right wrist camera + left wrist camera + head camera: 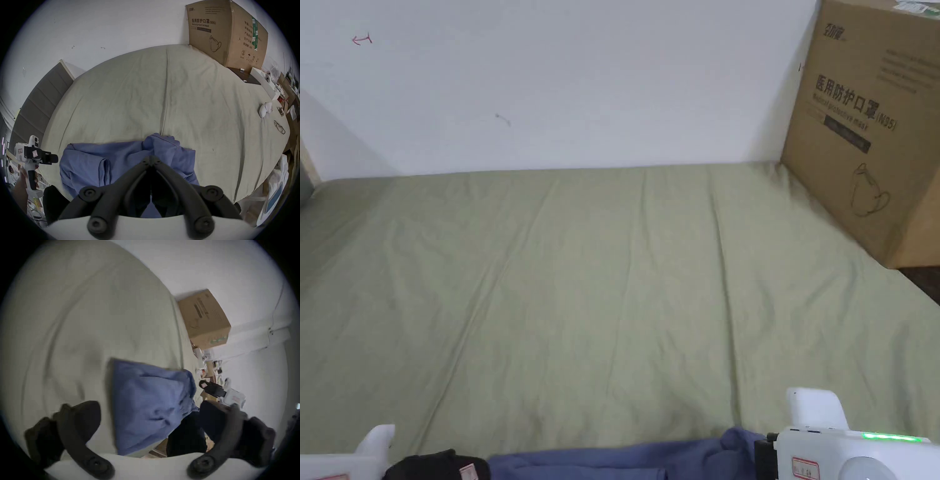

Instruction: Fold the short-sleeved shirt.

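The shirt point(129, 160) lies in a loose blue heap at the near edge of the bed point(146, 100), on the pale green sheet. In the right gripper view it is bunched, with a rolled ridge on its left part and a raised lump toward its far side; no sleeve, collar or hem can be picked out as laid flat. From the head view just a strip of it shows along the bottom edge, with the wide sheet beyond it bare up to the wall.

The right claw point(151, 158) is clenched, its 2 jaws meeting at the tips just above or on the cloth. Whether any fabric is pinched between them I cannot tell, since the tips hide the spot. The left claw point(155, 421) is released, its jaws spread wide with the shirt seen between them and farther off; nothing is in its grip. In the right gripper view it hangs off the left end of the heap, clear of the cloth.

As I judge it, the folding has hardly begun. No fold is visible, and the shirt is not yet spread out. What is left is nearly all of it: lift or drag the shirt onto the open sheet, flatten it, find the sleeves, then fold them in and fold the body. A box point(869, 125) stands at the far right corner, well apart from the shirt.
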{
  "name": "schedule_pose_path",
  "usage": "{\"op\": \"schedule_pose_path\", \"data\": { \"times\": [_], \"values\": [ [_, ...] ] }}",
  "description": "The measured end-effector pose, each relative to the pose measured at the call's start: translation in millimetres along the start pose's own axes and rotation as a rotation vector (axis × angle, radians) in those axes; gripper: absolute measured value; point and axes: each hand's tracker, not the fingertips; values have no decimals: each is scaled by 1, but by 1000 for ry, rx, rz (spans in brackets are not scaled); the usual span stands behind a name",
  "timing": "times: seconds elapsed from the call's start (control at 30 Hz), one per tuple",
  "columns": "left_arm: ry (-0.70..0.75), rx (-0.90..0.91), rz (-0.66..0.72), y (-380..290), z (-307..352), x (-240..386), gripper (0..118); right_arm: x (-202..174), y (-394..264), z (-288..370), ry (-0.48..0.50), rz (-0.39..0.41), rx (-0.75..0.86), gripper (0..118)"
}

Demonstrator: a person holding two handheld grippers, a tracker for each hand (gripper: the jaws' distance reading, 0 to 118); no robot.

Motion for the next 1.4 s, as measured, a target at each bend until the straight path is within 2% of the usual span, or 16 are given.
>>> {"op": "schedule_pose_path", "data": {
  "times": [0.13,0.3,0.43,0.47,0.5,0.53,0.57,0.6,0.63,0.73,0.87,0.93,1.07,1.1,1.27,1.4],
  "values": [
    [-129,-71,141,-9,-19,-36,118,-9,0,-5,2,17,-18,0],
    [-350,-10,183,-14,-50,-40,118,-18,-2,-9,8,53,-43,0],
    [-462,-55,203,-19,-79,-52,117,-18,-1,-11,9,48,-57,0],
    [-450,-50,213,-20,-84,-52,110,-18,-1,-11,7,47,-58,0],
    [-415,-51,231,-21,-89,-56,80,-18,0,-11,4,49,-59,0],
    [-315,-62,239,-23,-94,-62,30,-19,0,-11,0,53,-58,0],
    [-133,-89,225,-27,-105,-67,5,-20,-1,-11,-8,63,-56,0],
    [-289,-33,240,-28,-102,-68,5,-21,-1,-11,-12,72,-55,0],
    [-293,-29,221,-25,-97,-60,5,-21,-1,-10,-10,74,-56,0],
    [-173,-36,182,-23,-92,-44,5,-21,-1,-10,4,69,-59,0],
    [18,37,-3,-28,-59,8,5,-22,0,-10,9,71,-58,0],
    [145,102,-40,-30,-34,27,5,-22,2,-9,20,66,-55,0],
    [634,234,-144,-38,5,62,5,-27,2,-7,31,84,-38,0],
    [697,265,-177,-41,11,67,5,-29,1,-6,32,91,-31,0],
    [602,226,-171,-41,11,93,5,-31,1,-5,69,82,-27,0],
    [409,153,-158,-37,-23,130,5,-28,-1,0,76,76,-18,0]
  ]
}}
